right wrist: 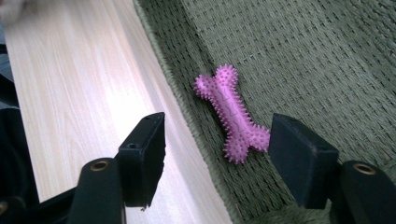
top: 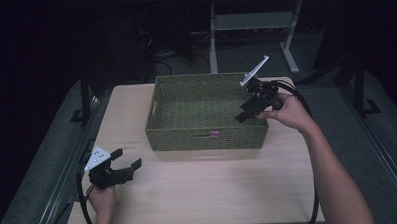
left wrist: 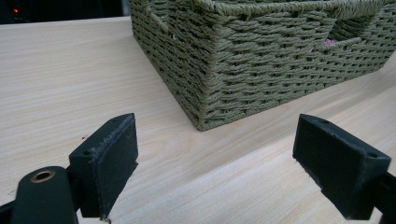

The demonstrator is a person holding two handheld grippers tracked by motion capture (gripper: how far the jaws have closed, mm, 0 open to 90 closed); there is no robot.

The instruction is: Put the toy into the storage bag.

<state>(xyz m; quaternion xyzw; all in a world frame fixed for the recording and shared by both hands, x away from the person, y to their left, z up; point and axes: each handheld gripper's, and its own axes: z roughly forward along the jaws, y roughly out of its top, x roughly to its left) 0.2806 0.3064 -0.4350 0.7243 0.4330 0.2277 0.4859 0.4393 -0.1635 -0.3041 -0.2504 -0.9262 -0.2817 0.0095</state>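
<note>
A white desk frame [top: 243, 25] stands beyond the wooden table [top: 204, 187].

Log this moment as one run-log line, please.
right gripper: open, above basket | pink bone toy: lying in basket | left gripper: open, empty, on table

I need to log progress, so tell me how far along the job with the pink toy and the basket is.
Done, it seems: the pink spiky bone toy lies on the floor of the green woven basket, by its near wall. In hand: nothing; the right gripper hangs open above the toy, and the left gripper waits open over the table. Left: probably just drawing the right hand away.
</note>
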